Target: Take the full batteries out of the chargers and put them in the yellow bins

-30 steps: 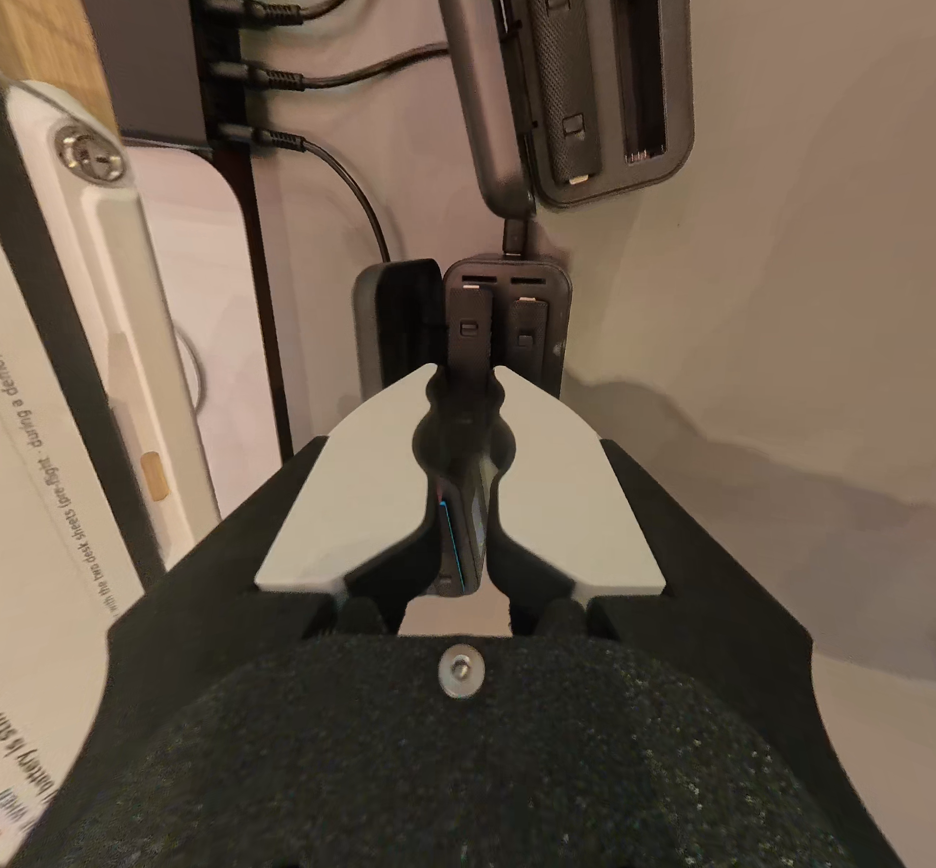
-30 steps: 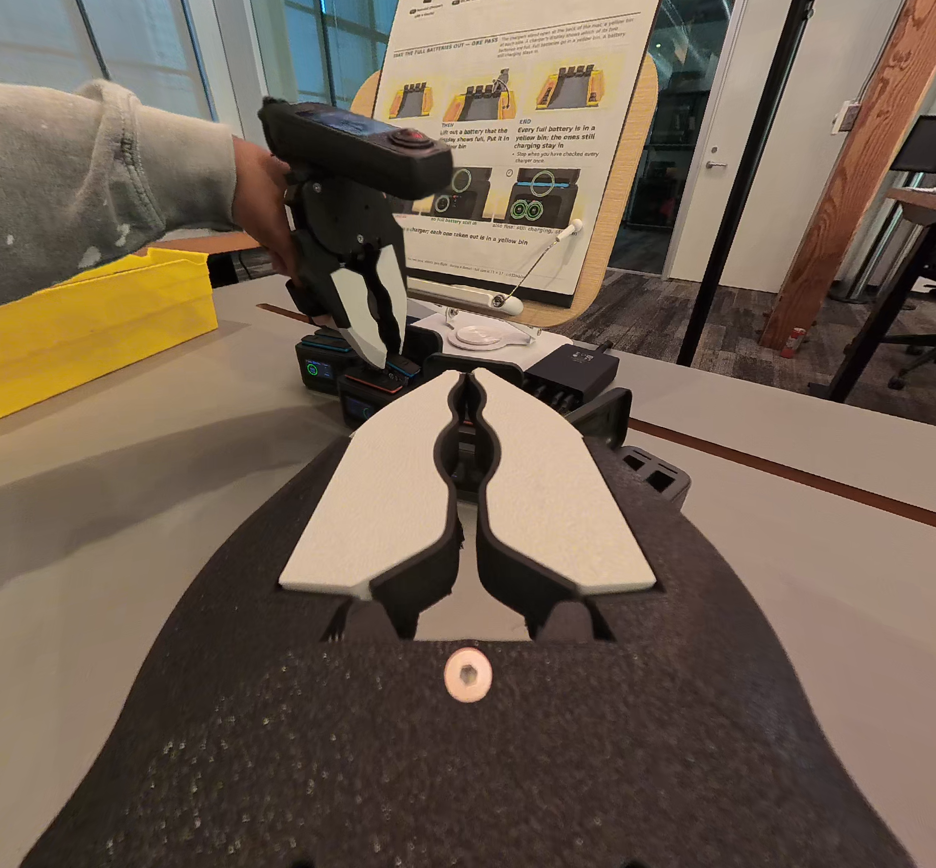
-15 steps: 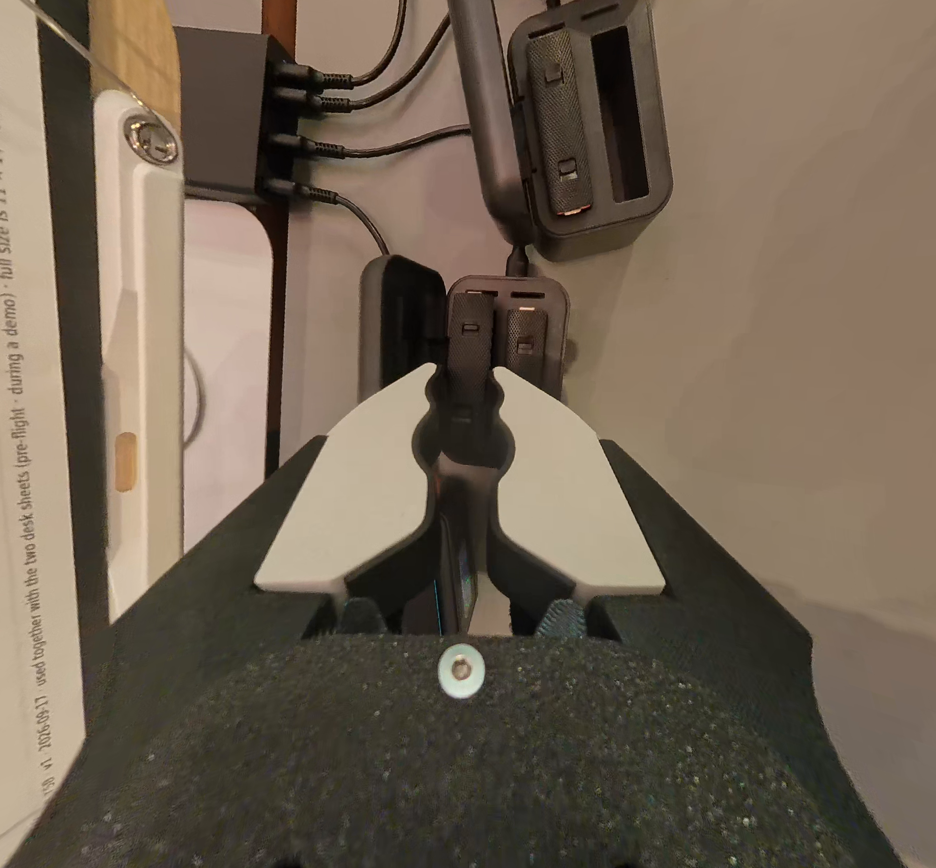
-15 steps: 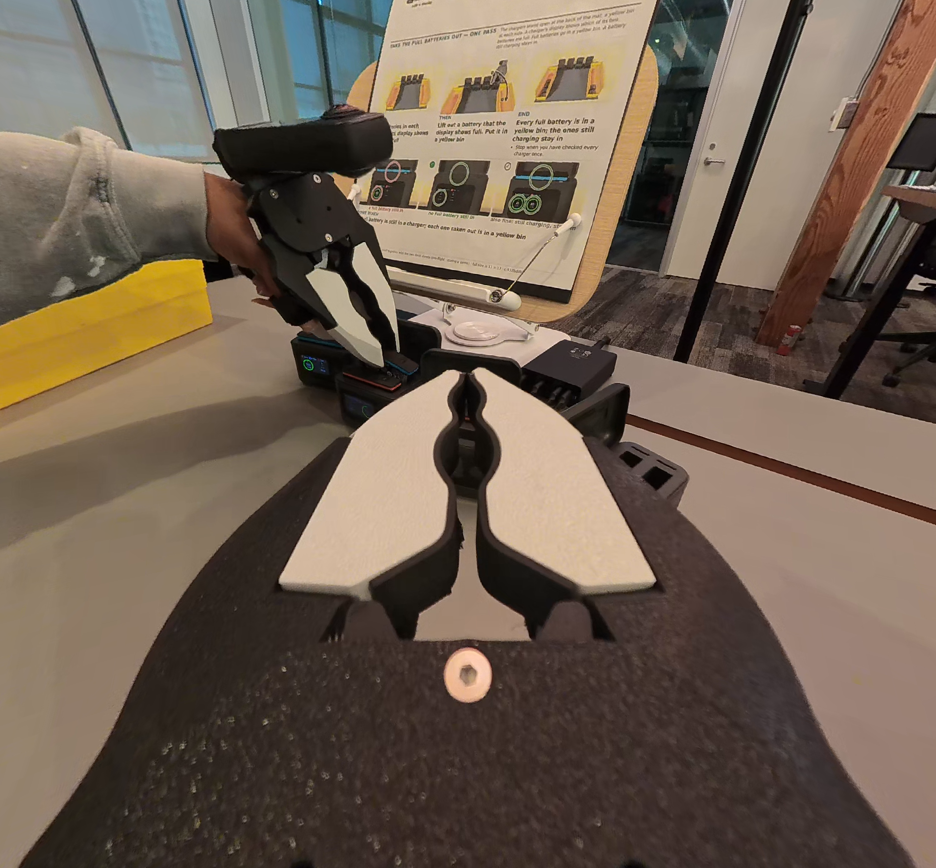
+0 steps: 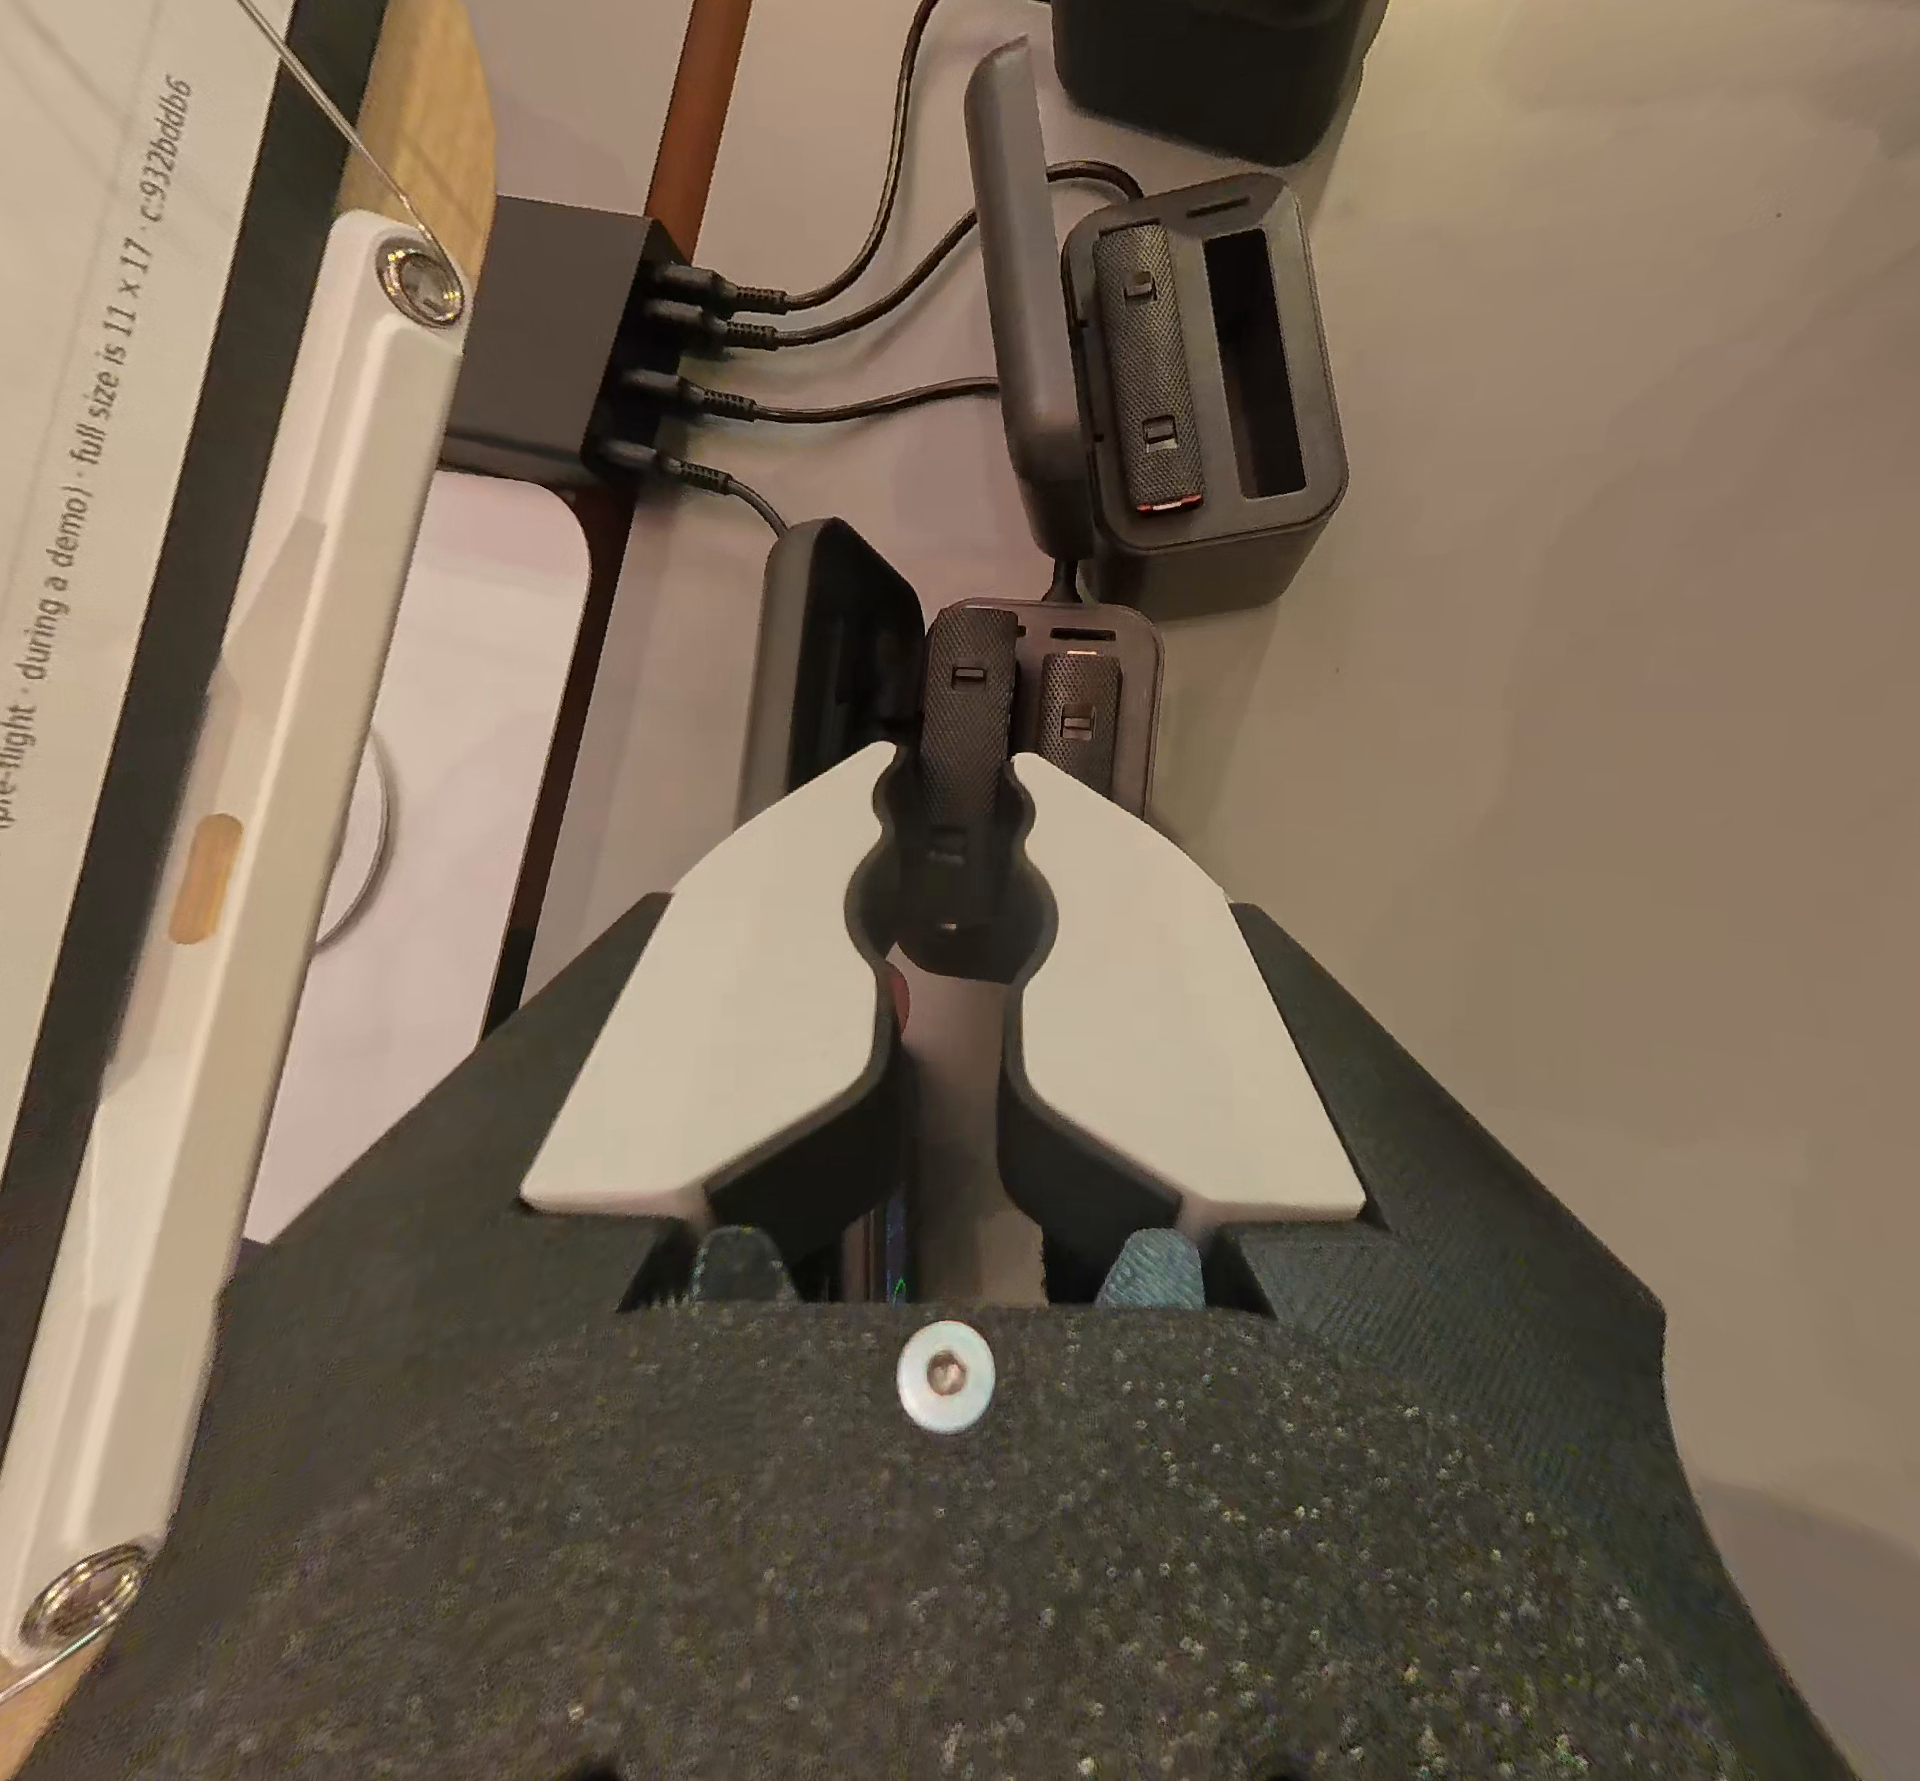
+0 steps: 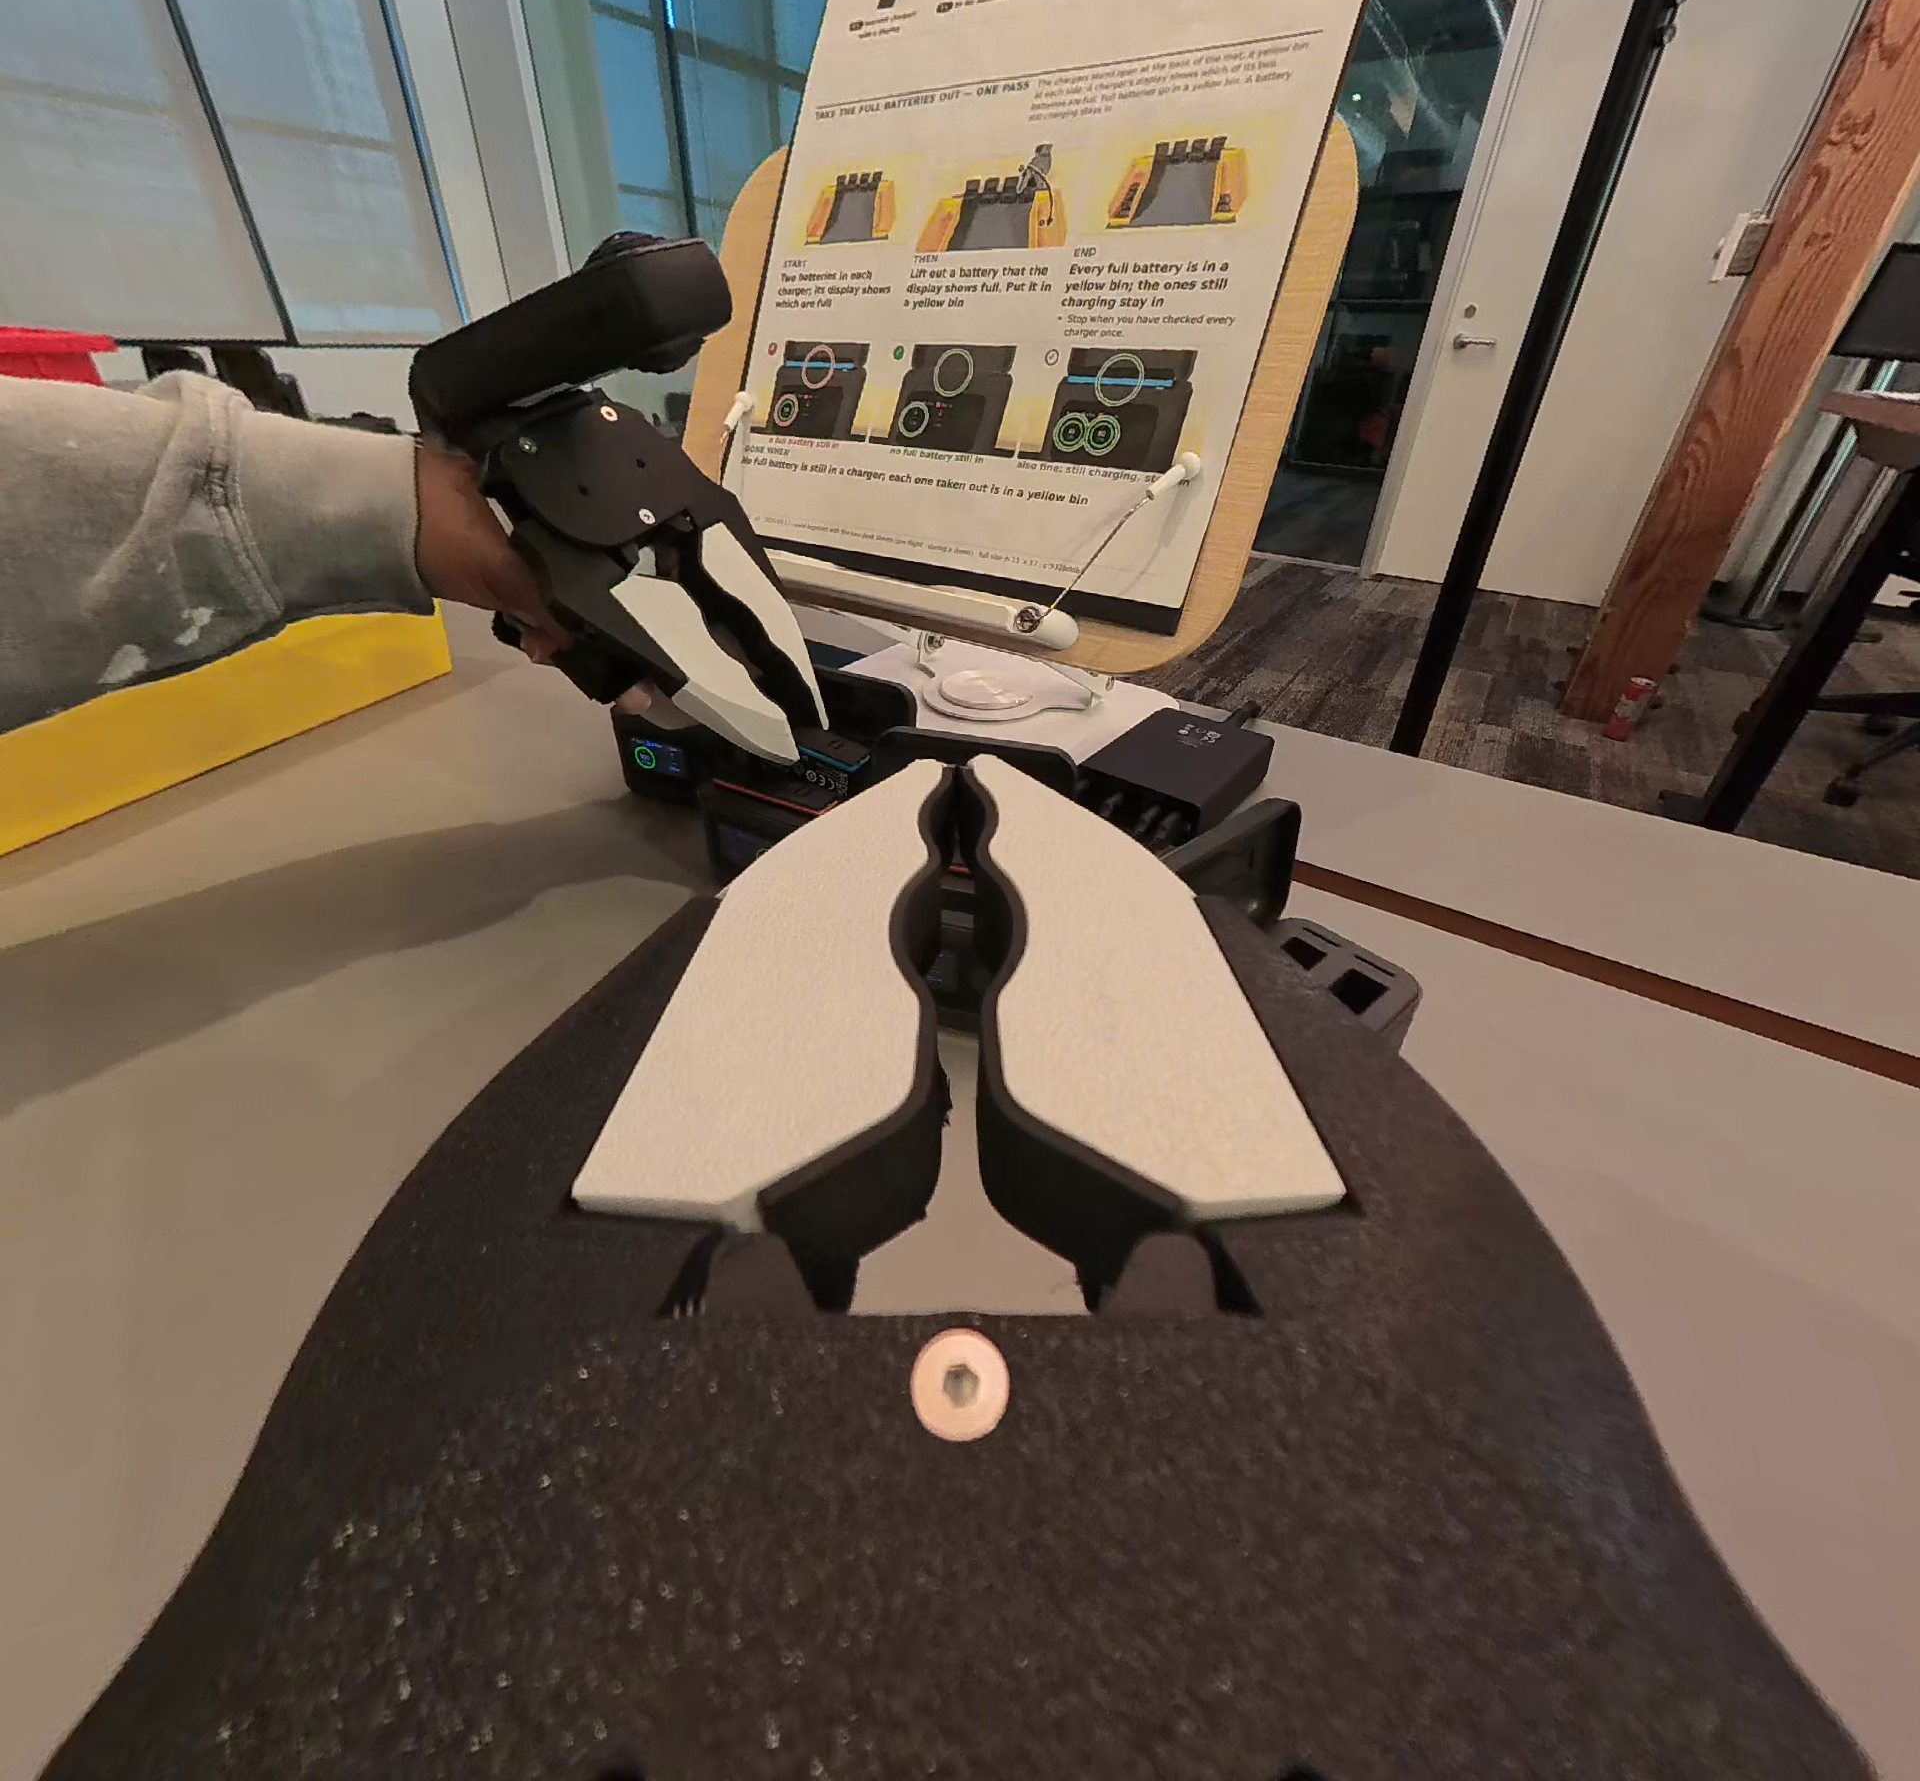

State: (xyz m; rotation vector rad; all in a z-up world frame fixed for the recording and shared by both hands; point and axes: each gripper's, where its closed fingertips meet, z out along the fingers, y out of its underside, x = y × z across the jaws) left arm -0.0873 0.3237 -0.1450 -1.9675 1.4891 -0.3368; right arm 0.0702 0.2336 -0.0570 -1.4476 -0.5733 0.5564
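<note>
Grey table point(image 6: 312, 952), brown seam across right side; glazed office room behind, wooden post at right. Left gripper point(image 5: 954, 775) clamped on black battery point(image 5: 961, 744), partly raised from near charger point(image 5: 1127, 692). Far charger point(image 5: 1278, 360): one slot filled, one vacant. Right gripper point(image 6: 954, 775) pressed together, holding nothing. Yellow bin point(image 6: 208, 723) at left table edge, cut off by sleeve point(image 6: 156, 526); visible in right wrist view only. Charger displays hard to make out.

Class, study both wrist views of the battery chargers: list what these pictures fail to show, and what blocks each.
- Left wrist view: the lower end of the textured black battery, hidden between the left gripper fingers.
- Right wrist view: the far end of the yellow plastic bin, covered by a grey sleeve.
- Right wrist view: the small charger display, too small to read.
</note>
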